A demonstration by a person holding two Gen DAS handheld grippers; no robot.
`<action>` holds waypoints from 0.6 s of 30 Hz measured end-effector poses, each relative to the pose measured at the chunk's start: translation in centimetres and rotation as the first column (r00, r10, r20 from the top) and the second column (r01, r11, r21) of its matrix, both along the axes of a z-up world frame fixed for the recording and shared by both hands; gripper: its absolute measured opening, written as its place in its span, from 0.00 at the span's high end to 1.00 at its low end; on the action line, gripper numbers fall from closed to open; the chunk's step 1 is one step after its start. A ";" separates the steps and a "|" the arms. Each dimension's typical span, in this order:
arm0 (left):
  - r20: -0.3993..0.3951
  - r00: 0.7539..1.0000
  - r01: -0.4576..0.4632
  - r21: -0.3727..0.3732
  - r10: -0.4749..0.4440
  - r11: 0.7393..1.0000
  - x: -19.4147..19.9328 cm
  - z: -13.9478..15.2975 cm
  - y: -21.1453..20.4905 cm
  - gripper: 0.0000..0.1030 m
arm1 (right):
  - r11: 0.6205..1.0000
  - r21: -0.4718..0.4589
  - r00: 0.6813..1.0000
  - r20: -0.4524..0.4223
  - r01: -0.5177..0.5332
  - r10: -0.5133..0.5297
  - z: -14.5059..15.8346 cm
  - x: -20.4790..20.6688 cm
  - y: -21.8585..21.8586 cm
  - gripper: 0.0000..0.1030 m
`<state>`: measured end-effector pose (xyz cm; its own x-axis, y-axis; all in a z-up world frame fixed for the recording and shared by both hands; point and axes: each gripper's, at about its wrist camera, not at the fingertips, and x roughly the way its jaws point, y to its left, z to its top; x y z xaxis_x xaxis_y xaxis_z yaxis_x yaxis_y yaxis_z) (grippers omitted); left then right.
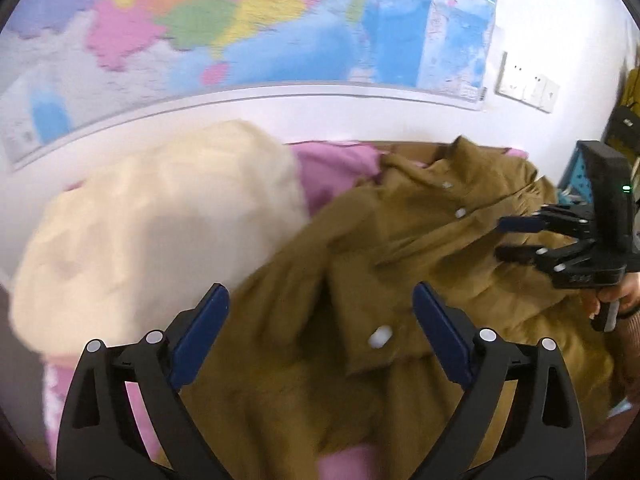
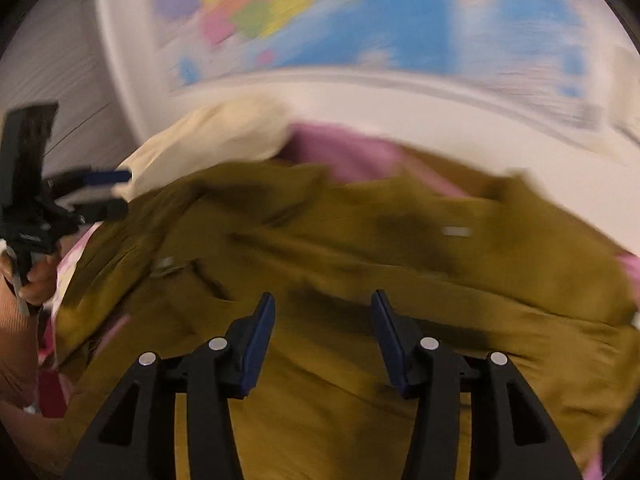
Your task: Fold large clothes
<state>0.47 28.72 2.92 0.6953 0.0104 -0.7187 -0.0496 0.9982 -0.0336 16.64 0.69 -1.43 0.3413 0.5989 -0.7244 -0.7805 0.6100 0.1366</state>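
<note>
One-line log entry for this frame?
left tool: open, empty | right tool: open, empty | brown coat: rumpled, unfolded | both above coat

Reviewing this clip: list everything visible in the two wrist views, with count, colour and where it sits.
coat: one, olive-brown with white snap buttons, spread crumpled over the bed, under both grippers.
pillow: one, cream, at the wall side, beside the coat's edge.
bed sheet: one, pink, showing between pillow and coat.
wall map: one, multicoloured with blue sea, on the white wall above the bed.
smaller map sheet: one, mostly blue, laid over the wall map's corner.
wall outlet: one panel, white, on the wall past the map.
left gripper: black with blue pads, open, above the coat.
right gripper: black with blue pads, open, above the coat.
</note>
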 end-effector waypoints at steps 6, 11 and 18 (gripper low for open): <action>-0.126 0.992 -0.001 0.093 0.012 0.996 -4.2 -3.4 0.6 0.11 | 0.986 -0.094 0.990 -0.054 -0.136 0.132 -4.4 -1.9 5.8 0.63; -0.232 0.972 0.017 0.154 0.020 0.988 -4.9 -6.6 0.9 0.28 | 0.988 -0.109 0.992 -0.073 -0.107 0.100 -4.6 -1.7 3.9 0.91; -0.211 0.970 -0.094 0.148 0.125 0.984 -4.3 -5.1 5.4 0.91 | 0.994 -0.104 0.993 -0.115 -0.026 0.014 -4.3 -1.2 1.3 0.79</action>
